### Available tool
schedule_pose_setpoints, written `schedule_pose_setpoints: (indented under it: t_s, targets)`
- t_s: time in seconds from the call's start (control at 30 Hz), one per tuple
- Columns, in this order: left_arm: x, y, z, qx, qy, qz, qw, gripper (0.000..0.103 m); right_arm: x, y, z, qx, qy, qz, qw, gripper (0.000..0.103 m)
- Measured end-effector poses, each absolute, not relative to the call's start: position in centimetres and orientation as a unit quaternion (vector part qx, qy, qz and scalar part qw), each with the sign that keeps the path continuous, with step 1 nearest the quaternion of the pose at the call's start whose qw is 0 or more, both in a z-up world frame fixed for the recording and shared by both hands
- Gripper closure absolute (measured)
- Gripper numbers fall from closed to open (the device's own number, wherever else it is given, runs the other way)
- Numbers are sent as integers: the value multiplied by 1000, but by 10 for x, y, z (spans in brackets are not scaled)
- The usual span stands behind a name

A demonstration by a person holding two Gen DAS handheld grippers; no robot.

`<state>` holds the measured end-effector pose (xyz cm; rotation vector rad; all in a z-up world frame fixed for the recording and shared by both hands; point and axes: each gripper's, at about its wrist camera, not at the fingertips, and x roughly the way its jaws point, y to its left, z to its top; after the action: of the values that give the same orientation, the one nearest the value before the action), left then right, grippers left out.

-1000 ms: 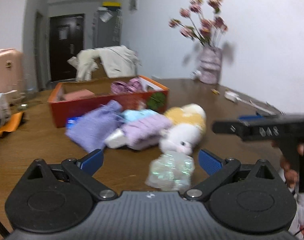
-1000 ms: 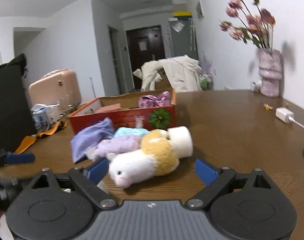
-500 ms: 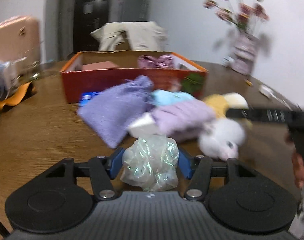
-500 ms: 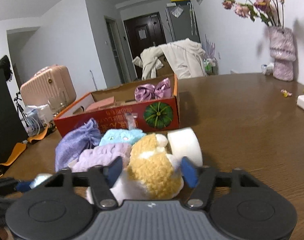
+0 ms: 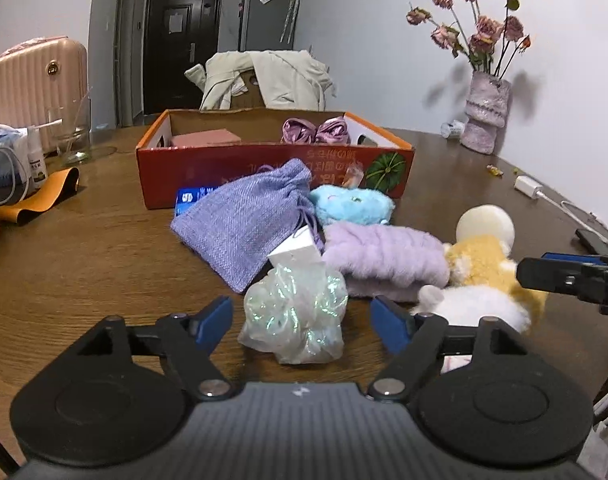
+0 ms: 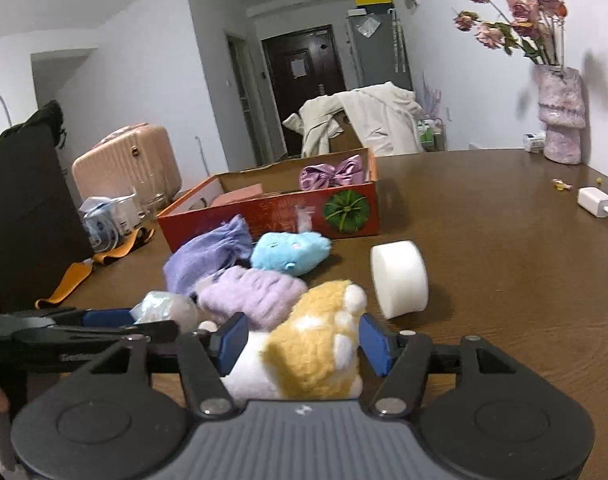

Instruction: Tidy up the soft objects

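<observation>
A shiny iridescent pouf (image 5: 295, 316) lies on the wooden table between the fingers of my left gripper (image 5: 302, 325). Its jaws are opening, with gaps on both sides of the pouf. My right gripper (image 6: 304, 343) has its pads against a yellow-and-white plush toy (image 6: 316, 356), and its jaws are easing open. Behind lie a lilac fuzzy piece (image 5: 384, 256), a purple drawstring pouch (image 5: 247, 220), a blue plush (image 5: 352, 204) and a white foam roll (image 6: 400, 276). The red cardboard box (image 5: 263, 168) holds a purple bow (image 5: 316, 130) and a pink block (image 5: 205, 138).
A vase of dried flowers (image 5: 484, 120) stands at the far right by the wall. A white charger (image 5: 528, 186) and a dark phone (image 5: 596, 242) lie on the right side. A glass (image 5: 69, 132), packets and an orange strap (image 5: 39, 196) sit at the left edge.
The left jaws closed around the pouf, then spread apart again. The right jaws closed in on the plush toy. The right view drew nearer to the box and then back.
</observation>
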<state>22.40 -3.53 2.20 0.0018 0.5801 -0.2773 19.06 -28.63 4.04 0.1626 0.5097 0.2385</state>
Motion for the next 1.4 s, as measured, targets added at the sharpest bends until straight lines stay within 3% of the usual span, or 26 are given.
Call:
schedule_pose_setpoints:
  t_s: [0.2, 0.37, 0.57, 0.6, 0.67, 0.83, 0.97, 1.2, 1.4]
  targets:
    - [201, -29, 42, -31, 260, -159, 952, 24, 206, -294, 26, 113, 269, 119, 949, 43]
    - [190, -35, 44, -70, 267, -221, 935, 26, 196, -279, 25, 101, 271, 158, 944, 51]
    - [198, -49, 24, -74, 303, -238, 920, 29, 190, -284, 26, 120, 263, 151, 945, 47]
    - [203, -49, 20, -85, 311, -243, 915, 31, 191, -286, 25, 129, 266, 152, 943, 46]
    - [212, -49, 12, -100, 331, -253, 904, 47, 193, -289, 22, 144, 269, 156, 940, 46]
    - [220, -50, 7, -132, 340, -277, 889, 60, 197, -289, 17, 153, 279, 163, 934, 47]
    - [216, -50, 7, -136, 339, -275, 889, 62, 193, -286, 21, 136, 274, 159, 939, 57]
    - [218, -48, 41, -146, 296, -300, 895, 62, 181, -286, 52, 109, 228, 160, 954, 58]
    - [284, -47, 96, -145, 245, -295, 912, 62, 243, -291, 104, 84, 178, 190, 962, 58]
